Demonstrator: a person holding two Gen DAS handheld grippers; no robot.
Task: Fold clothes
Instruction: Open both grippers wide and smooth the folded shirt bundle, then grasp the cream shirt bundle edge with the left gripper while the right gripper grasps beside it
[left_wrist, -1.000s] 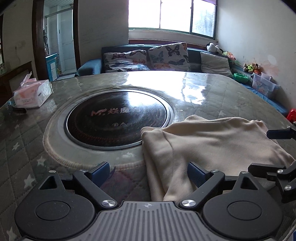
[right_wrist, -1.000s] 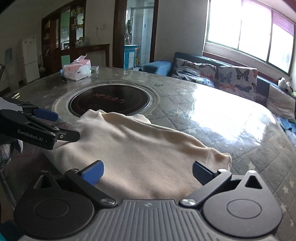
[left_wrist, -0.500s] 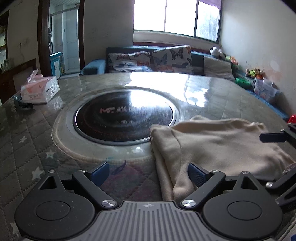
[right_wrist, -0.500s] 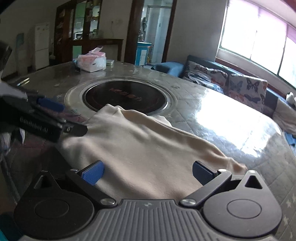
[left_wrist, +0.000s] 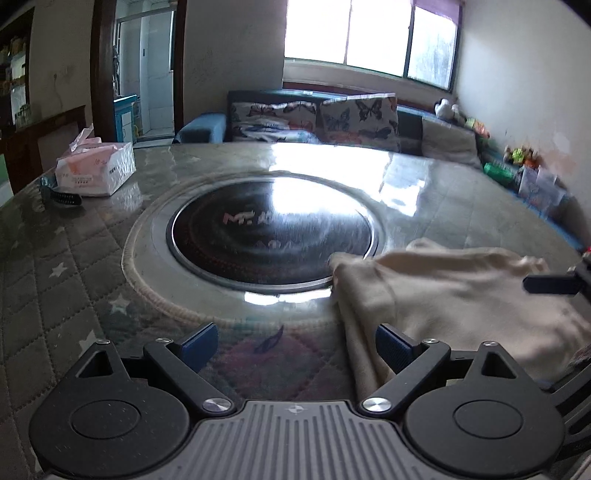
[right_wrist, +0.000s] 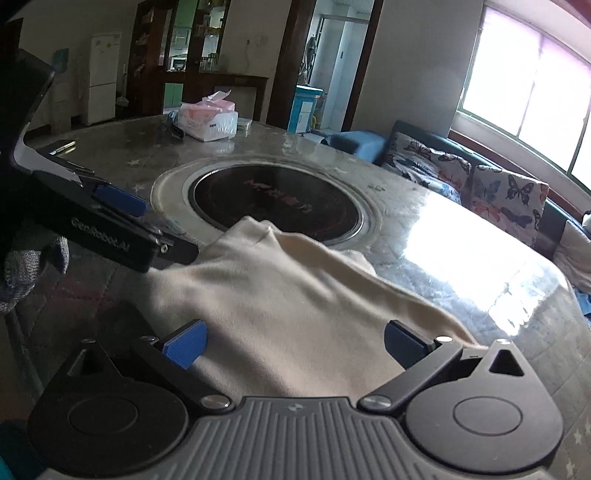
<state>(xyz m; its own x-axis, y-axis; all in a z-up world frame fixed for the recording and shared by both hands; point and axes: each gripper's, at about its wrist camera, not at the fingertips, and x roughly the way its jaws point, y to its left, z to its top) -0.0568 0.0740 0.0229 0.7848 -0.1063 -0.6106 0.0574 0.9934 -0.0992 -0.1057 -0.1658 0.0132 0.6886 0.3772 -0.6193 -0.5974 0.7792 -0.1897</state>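
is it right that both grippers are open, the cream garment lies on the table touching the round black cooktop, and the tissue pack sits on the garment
Not quite. The tissue pack sits on the bare table beyond the cooktop, well away from the cream garment, as the left wrist view shows. The rest holds: left gripper and right gripper are open.

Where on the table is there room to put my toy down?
Bare patches: the quilted table cover between the pink tissue pack and the black round hob, and the shiny far side by the window. The cream folded garment crowds the near side.
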